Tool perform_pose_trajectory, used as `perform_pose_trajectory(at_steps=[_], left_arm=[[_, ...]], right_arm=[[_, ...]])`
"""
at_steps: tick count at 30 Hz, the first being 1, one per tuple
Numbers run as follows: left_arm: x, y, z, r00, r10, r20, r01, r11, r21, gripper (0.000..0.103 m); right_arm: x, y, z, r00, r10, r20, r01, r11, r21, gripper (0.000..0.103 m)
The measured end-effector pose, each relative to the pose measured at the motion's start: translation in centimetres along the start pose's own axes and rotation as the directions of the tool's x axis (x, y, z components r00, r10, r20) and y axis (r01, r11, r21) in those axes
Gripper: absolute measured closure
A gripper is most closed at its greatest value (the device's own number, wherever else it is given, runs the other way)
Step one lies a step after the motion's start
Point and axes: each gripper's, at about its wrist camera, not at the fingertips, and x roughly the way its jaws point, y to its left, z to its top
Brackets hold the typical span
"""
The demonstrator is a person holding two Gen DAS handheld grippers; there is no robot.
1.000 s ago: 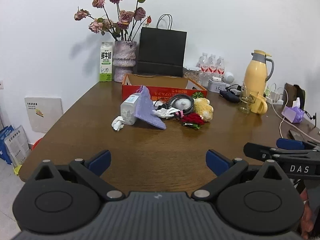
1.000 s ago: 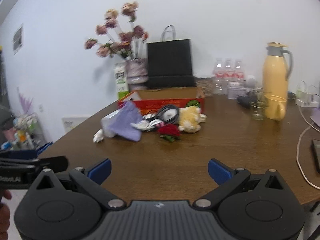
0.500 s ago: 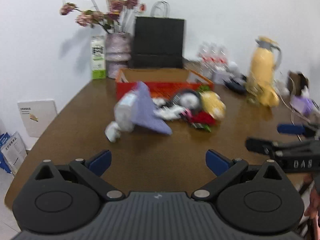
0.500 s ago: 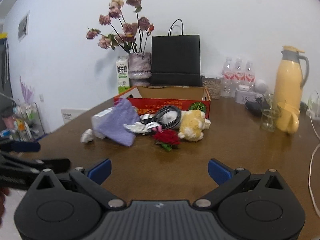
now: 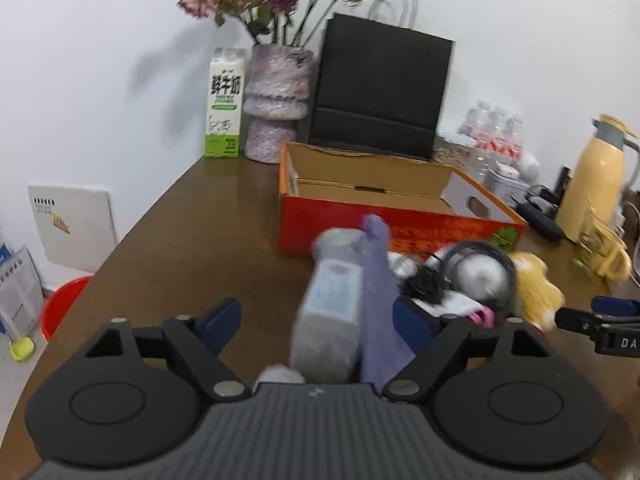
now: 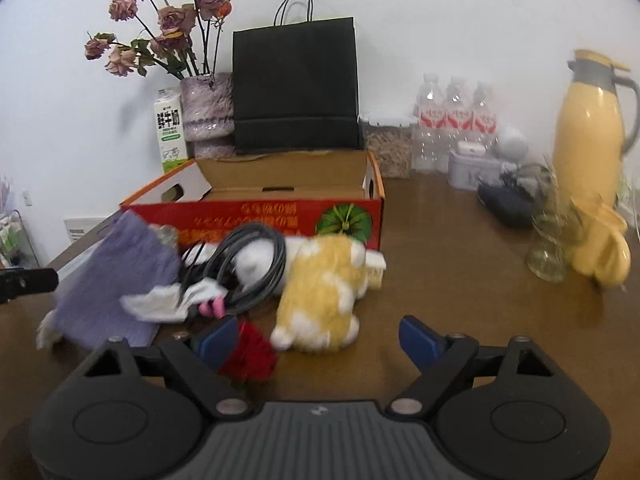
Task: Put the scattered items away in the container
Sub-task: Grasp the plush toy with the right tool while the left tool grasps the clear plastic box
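Scattered items [image 6: 248, 276] heaped near red box's [image 6: 256, 216] front | left gripper [image 5: 316, 316] closing, unclenched, around plastic bottle [image 5: 332, 304]; purple cloth [image 5: 380, 300] may snag | right gripper [image 6: 316, 338] closing, ungripped, near plush toy [image 6: 324, 292]; cable [image 6: 256, 264] may drag.

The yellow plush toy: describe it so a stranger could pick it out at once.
Find the red cardboard box on the brown table, in front of the black paper bag. In the pile against the box's front wall, the yellow plush toy lies at the right end, beside the coiled grey cable. It alone is fuzzy and yellow with white patches.
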Motion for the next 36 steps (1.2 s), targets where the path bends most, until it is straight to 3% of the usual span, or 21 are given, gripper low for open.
perform_pose_trajectory(at_steps=[4, 6, 8, 9, 12, 15, 20, 24, 28, 30, 34, 36], left_arm=[[2.3, 1.1, 0.5, 0.998, -0.047, -0.042, 0.045, 0.997, -0.063, 0.031], [3.3, 0.9, 0.5, 0.994, -0.062, -0.085, 0.054, 0.995, -0.089, 0.040], [4.3, 0.1, 0.4, 0.989, -0.083, -0.122, 0.073, 0.994, -0.085, 0.042], [4.6, -0.4, 0.2, 0.988, -0.083, -0.129, 0.075, 0.995, -0.067, 0.044], [4.6, -1.1, 0.1, 0.988, -0.098, -0.121, 0.092, 0.995, -0.048, 0.048], [4.0, -0.4, 0.4, 0.989, -0.119, -0.089, 0.110, 0.989, -0.097, 0.048], [3.5, 0.8, 0.3, 0.992, -0.092, -0.081, 0.080, 0.986, -0.143, 0.044], [3.1, 3.1, -0.4, 0.995, -0.053, -0.089, 0.030, 0.970, -0.242, 0.038], [2.9, 4.1, -0.3, 0.996, -0.063, -0.065, 0.041, 0.954, -0.297, 0.030], [3.3, 4.6, -0.1, 0.997, -0.013, -0.073, -0.011, 0.947, -0.320, 0.024], [3.0, 4.6, 0.3, 0.996, 0.068, -0.056, -0.081, 0.961, -0.265, 0.024], [2.5, 4.4, 0.5, 0.997, 0.070, -0.026, -0.073, 0.975, -0.209, 0.022]], right_arm=[[3.0, -0.2, 1.2, 1.000, -0.010, -0.014, 0.010, 1.000, -0.002, 0.026], [4.7, -0.4, 1.5, 0.999, -0.013, -0.043, 0.013, 1.000, -0.003, 0.036], [6.2, -0.7, 1.6, 0.997, 0.006, -0.075, -0.005, 1.000, 0.018, 0.040], [7.0, -0.8, 1.6, 0.996, 0.019, -0.091, -0.016, 0.999, 0.034, 0.048], [8.0, -1.0, 1.5, 0.994, 0.038, -0.100, -0.032, 0.998, 0.060, 0.058], [6.7, -1.3, 1.3, 0.998, 0.018, -0.052, -0.014, 0.997, 0.078, 0.060], [3.6, -3.6, 1.0, 1.000, -0.015, -0.004, 0.015, 0.991, 0.130, 0.060], [1.7, -6.1, 0.3, 0.999, -0.023, -0.027, 0.028, 0.978, 0.207, 0.059], [0.7, -7.1, -1.0, 0.997, -0.049, -0.064, 0.061, 0.980, 0.189, 0.058], [0.6, -7.4, -1.5, 0.996, -0.049, -0.079, 0.063, 0.981, 0.185, 0.057], [-0.3, -7.4, -2.1, 0.995, -0.058, -0.078, 0.071, 0.983, 0.168, 0.054], [-0.7, -7.5, -2.0, 0.993, -0.096, -0.070, 0.106, 0.981, 0.164, 0.052]])
